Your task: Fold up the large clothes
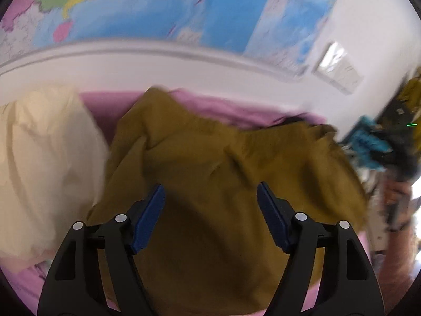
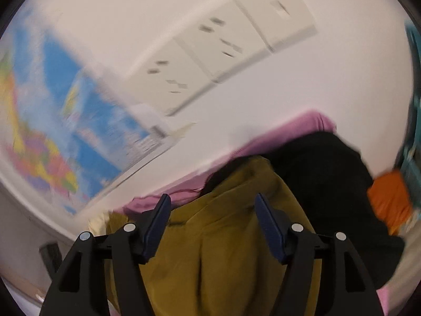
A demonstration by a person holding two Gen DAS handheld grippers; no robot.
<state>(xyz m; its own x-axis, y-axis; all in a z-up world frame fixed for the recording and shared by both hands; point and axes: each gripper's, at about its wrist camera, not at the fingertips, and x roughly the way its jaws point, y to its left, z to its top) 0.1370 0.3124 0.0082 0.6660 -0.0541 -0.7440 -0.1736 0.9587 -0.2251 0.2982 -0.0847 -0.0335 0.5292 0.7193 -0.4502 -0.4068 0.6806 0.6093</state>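
Left wrist view: the left gripper [image 1: 210, 200] hangs with its blue pads [image 1: 148, 218] spread wide and nothing between them. Below and ahead of it an olive-brown garment [image 1: 215, 158] lies rumpled across a pink sheet [image 1: 210, 102], its folds running toward the far edge. Just left of the garment, touching its side, lies a cream pillow [image 1: 44, 158]. Behind the sheet stands a white wall [image 1: 131, 71] with a coloured map [image 1: 147, 8] pinned above a moulding. At the right edge the other tool shows as a blurred dark and teal shape, with a hand [image 1: 397, 210] below it; its jaws cannot be made out from here.

Right wrist view: the right gripper [image 2: 211, 223] also stands open, its blue pads apart and clear of the cloth. The olive-brown garment [image 2: 231, 250] fills the space beneath them, a long crease running down its middle. Against its far right side lies a black garment [image 2: 323, 184], and beyond that an orange item [image 2: 389, 200]. The pink sheet [image 2: 313, 123] shows at the far edge. The tilted wall carries the map [image 2: 65, 121] and a row of white sockets [image 2: 223, 44].
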